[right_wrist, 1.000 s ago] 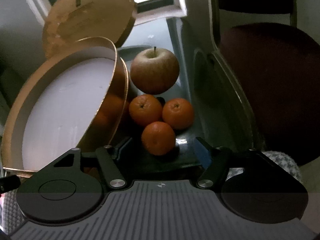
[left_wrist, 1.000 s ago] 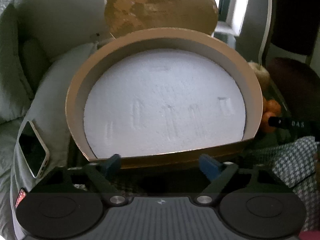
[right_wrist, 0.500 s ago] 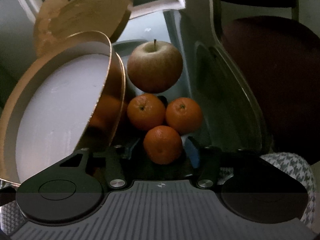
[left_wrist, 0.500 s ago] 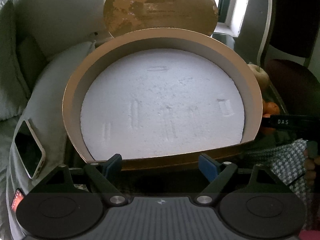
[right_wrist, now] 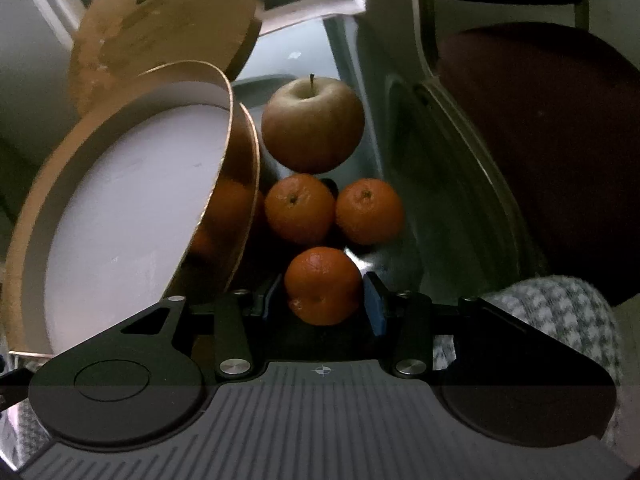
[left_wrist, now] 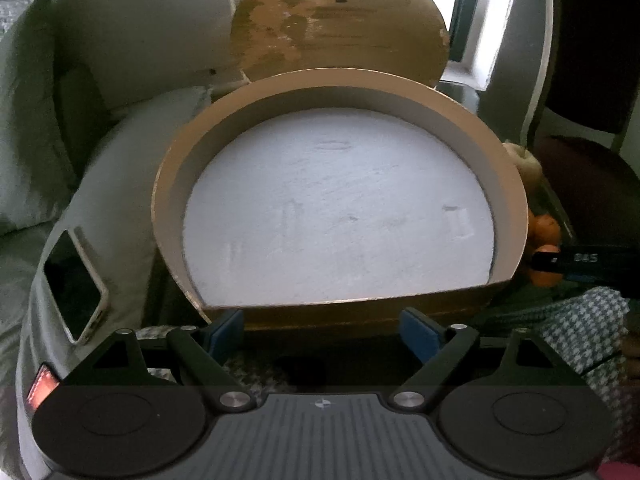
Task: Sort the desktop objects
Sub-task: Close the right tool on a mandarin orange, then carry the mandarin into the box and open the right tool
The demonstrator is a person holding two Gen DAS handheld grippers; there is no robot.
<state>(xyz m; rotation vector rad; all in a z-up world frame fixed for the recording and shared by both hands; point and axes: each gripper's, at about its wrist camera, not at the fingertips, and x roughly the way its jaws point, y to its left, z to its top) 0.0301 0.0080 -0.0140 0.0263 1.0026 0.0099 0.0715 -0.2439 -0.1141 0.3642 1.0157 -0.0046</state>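
Right tongs (right_wrist: 324, 304): jaws partly drawn in, one on each side of the nearest mandarin (right_wrist: 322, 284); blue pads at or almost at the peel, firm contact not confirmable. Fruit sits on the dark glass desk (right_wrist: 400, 168).

Left tongs (left_wrist: 322, 326): jaws spread wide, holding nothing, poised just before the near wall of the round gold box (left_wrist: 508, 184).

Round gold box: tilted open toward the camera, white foam floor bare. Its lid (left_wrist: 340, 28) stands behind it on edge.

Remaining fruit: two mandarins (right_wrist: 300, 208) side by side just beyond the framed one, an apple (right_wrist: 312, 124) beyond those, all beside the box wall.

Off the desk: phone (left_wrist: 74, 280) on a grey cushion, left of the box.

Step in hand, as judged: grasping the first mandarin for transfer into the box; none placed yet.

Next move calls for: closing gently on the soft round fruit, lifting clear of its neighbours, carrying it over the box rim onto the foam.
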